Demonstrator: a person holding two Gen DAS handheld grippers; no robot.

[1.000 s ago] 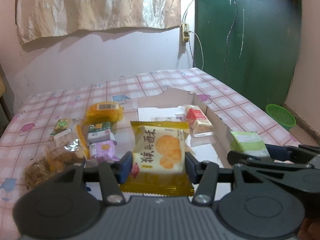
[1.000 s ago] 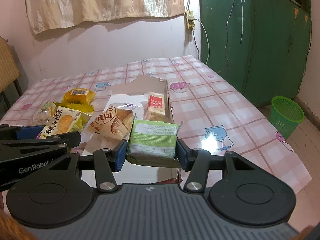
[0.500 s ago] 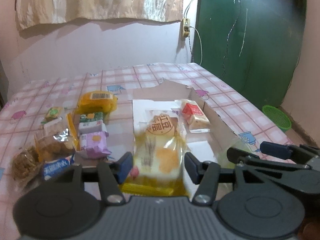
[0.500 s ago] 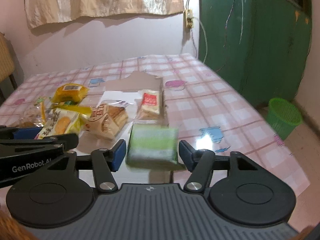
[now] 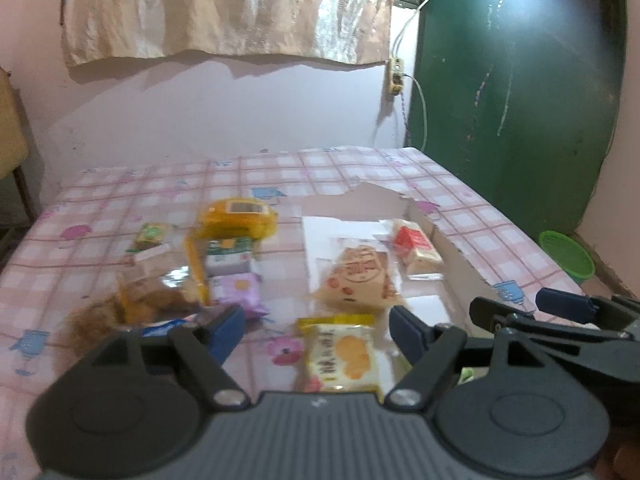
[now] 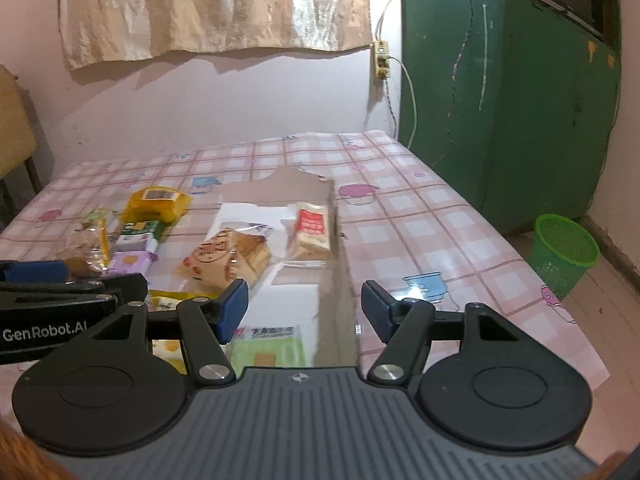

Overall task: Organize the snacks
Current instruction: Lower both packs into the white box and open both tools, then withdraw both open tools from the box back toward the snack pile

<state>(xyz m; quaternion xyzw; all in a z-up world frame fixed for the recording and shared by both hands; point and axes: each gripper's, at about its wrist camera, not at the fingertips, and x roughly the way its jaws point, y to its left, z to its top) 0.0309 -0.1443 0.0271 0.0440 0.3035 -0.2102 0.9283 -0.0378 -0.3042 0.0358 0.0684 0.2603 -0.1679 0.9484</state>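
My left gripper is open above the table, and the yellow cracker packet lies loose below it. My right gripper is open, and the green snack packet lies in the flattened cardboard box just below it. A bread packet and a red-and-white packet also lie in the box. A pile of snacks sits to the left of the box. The right gripper shows at the right of the left wrist view.
The table has a pink checked cloth. A green basket stands on the floor to the right, by a green door. A chair stands at the far left.
Both grippers have opened and pulled back. The yellow cracker packet and the green packet have dropped from the jaws and now lie below them.
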